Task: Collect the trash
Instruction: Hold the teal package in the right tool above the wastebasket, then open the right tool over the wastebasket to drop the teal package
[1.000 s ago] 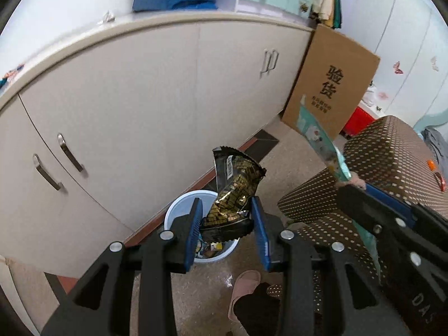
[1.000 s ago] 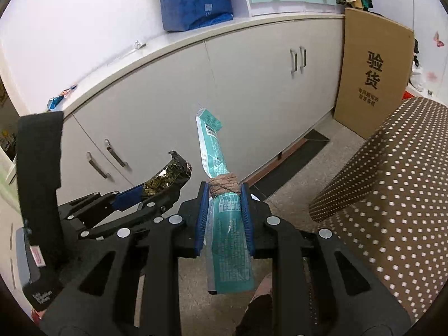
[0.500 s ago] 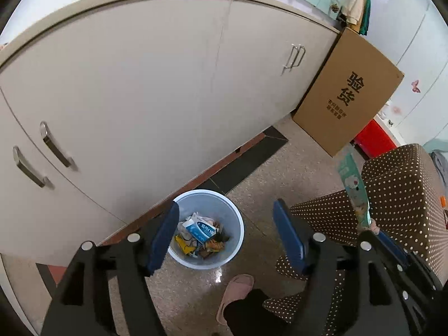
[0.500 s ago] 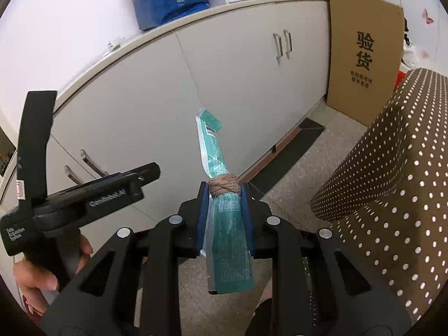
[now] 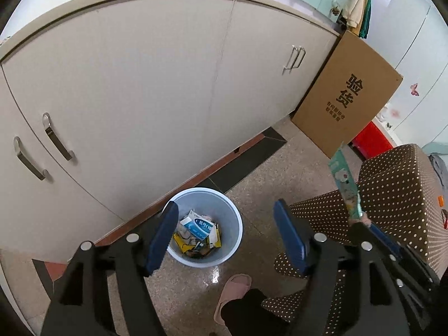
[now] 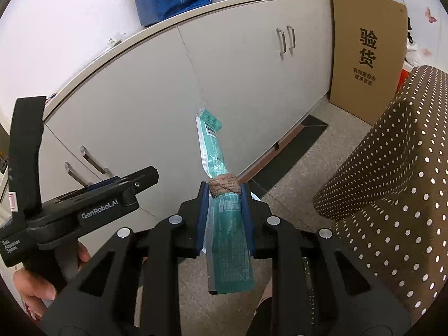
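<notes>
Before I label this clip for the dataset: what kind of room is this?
Probably a lived-in room of a home: a long white cabinet, a polka-dot covered seat, and a small bin of wrappers on a speckled floor.

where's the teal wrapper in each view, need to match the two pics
Left wrist view: the teal wrapper stands at the right, in front of the dotted brown furniture, held by the right gripper.
Right wrist view: it is at centre, clamped in the right gripper, tip pointing up.
Shared landmark: the cardboard box leaning by the cabinet, at the upper right in both.
</notes>
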`<state>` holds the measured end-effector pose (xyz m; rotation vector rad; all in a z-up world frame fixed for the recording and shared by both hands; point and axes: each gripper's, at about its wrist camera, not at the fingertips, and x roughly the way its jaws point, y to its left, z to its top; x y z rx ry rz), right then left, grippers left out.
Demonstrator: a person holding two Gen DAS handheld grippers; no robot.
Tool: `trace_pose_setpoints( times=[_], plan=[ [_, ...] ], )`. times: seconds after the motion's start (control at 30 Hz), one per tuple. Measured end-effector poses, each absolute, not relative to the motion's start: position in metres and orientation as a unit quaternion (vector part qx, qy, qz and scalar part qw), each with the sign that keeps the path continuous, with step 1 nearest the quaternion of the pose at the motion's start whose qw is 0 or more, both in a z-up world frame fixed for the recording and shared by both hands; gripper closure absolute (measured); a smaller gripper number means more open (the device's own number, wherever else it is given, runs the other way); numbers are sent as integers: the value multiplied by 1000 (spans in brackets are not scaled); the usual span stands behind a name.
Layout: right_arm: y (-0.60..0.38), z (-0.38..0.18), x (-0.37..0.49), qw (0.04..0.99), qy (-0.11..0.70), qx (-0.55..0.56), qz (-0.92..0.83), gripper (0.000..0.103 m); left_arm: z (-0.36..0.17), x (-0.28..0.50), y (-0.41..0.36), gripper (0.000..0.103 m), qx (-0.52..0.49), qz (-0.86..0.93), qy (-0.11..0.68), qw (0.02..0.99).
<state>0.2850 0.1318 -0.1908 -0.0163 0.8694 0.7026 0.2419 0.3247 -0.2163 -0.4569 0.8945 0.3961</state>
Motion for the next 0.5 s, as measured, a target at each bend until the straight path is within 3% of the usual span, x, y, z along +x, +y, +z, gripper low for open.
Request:
trace_pose_setpoints(
  times=[0.5],
  plan=[
    [157, -188, 285, 845, 401, -11, 352, 80, -211, 232, 343, 30, -224, 212, 407, 860]
  ],
)
